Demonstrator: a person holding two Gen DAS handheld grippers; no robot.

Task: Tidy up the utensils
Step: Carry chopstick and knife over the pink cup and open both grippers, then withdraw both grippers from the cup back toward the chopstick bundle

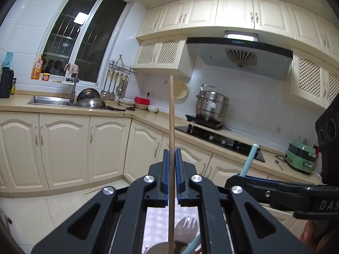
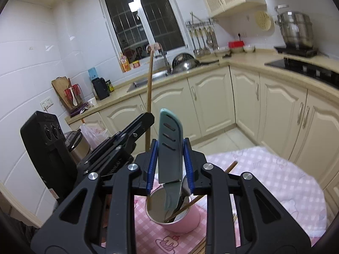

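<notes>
Left claw (image 1: 172, 160): closed on a wooden chopstick (image 1: 171, 114), stick upright, pads clamping it near mid-length, lower end dipping toward the cup below. Right claw (image 2: 170, 160): clamped across a teal sheathed knife (image 2: 169, 144), sheath tip upward, handle hanging down into the pink cup (image 2: 186, 218). Cup standing on the pink checked cloth (image 2: 275, 175) covering the bench, already holding further chopsticks and what looks like a metal utensil; exact count not discernible.

Handling judgement, chopstick: light, stiff, thin, smooth round shaft; prone to pivoting between flat pads if gripped at one end. Best held about the middle, as now, and kept near vertical for a clean drop inside the rim.

Handling judgement, knife: moderately light, rigid, smooth plastic sheath likely slippery; flat faces offer the surest purchase. Grip across the width, as now, appears adequate. Risk: sheath sliding off the blade if only the sheath is held and the handle snags.

Cup: light, likely to tip under a sideways push from long utensils; release best made with each piece low and inside the rim.
</notes>
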